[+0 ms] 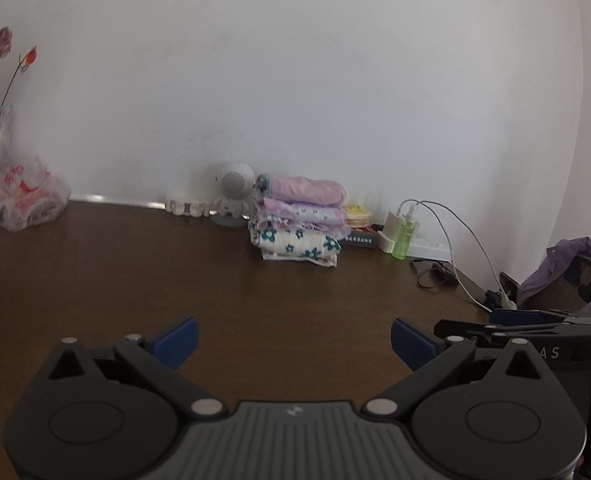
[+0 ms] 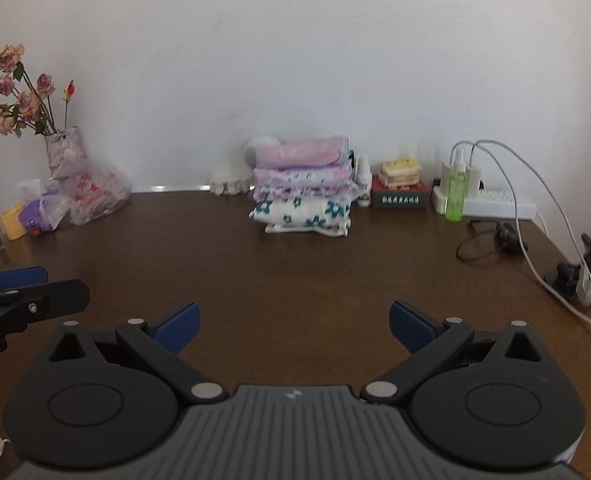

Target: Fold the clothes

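A stack of folded clothes (image 1: 300,220) sits at the back of the brown table (image 1: 175,272) against the wall: pink on top, purple floral in the middle, white with teal flowers at the bottom. It also shows in the right wrist view (image 2: 304,186). My left gripper (image 1: 294,342) is open and empty above the table's front. My right gripper (image 2: 293,326) is open and empty too. The right gripper shows side-on in the left wrist view (image 1: 535,326); the left gripper shows at the left edge of the right wrist view (image 2: 19,296). A purple garment (image 1: 575,268) hangs off to the right.
A vase of dried roses (image 2: 61,148) and plastic bags (image 2: 91,196) stand back left. A round white figure (image 1: 231,192), a green spray bottle (image 2: 455,188), a power strip (image 2: 499,202) with white cables (image 2: 543,216), and a dark box (image 2: 400,196) line the back right.
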Tool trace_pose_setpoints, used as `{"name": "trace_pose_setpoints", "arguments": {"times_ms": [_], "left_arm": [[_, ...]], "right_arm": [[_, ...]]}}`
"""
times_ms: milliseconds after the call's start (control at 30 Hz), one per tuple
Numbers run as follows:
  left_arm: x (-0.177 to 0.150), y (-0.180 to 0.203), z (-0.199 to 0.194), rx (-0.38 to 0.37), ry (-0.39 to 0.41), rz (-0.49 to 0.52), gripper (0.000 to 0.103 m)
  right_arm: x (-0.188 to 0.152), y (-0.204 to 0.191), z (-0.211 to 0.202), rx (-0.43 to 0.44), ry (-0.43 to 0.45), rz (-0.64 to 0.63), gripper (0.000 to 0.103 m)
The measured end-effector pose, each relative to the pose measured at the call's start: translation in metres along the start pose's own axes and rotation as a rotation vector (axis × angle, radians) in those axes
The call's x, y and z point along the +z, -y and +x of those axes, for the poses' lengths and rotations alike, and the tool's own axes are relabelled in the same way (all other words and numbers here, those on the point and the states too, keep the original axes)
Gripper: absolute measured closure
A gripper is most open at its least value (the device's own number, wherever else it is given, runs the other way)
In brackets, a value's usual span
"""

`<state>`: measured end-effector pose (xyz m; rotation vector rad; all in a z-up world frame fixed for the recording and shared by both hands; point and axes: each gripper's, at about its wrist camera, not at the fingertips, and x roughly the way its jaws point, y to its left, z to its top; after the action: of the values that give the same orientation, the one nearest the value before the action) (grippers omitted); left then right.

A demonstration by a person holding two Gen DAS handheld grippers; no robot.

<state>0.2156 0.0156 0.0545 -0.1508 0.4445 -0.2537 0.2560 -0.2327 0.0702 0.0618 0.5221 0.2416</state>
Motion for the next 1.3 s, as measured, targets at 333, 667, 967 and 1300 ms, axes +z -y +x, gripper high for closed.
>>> {"name": "trace_pose_setpoints", "arguments": {"times_ms": [333, 667, 967, 1300], "left_arm": [[-0.057, 0.001, -0.065, 0.036, -0.057, -0.015, 0.000], [-0.088, 0.006, -0.090, 0.073, -0.072, 0.040, 0.000], [-0.113, 0.013, -0.107, 0.104, -0.065, 0.036, 0.000], [-0.114, 0.022, -0.116, 0.128, -0.007, 0.029, 0.000]], "right_arm": [[-0.064, -0.022, -0.085, -0.009, 0.022, -0.030, 0.000], [-0.101, -0.032, -0.120, -0.038, 0.046, 0.029, 0.000], [-0.130, -0.041, -0.131, -0.060, 0.032, 0.050, 0.000], [-0.142, -0.047, -0.146, -0.098, 0.055, 0.056, 0.000]]}}
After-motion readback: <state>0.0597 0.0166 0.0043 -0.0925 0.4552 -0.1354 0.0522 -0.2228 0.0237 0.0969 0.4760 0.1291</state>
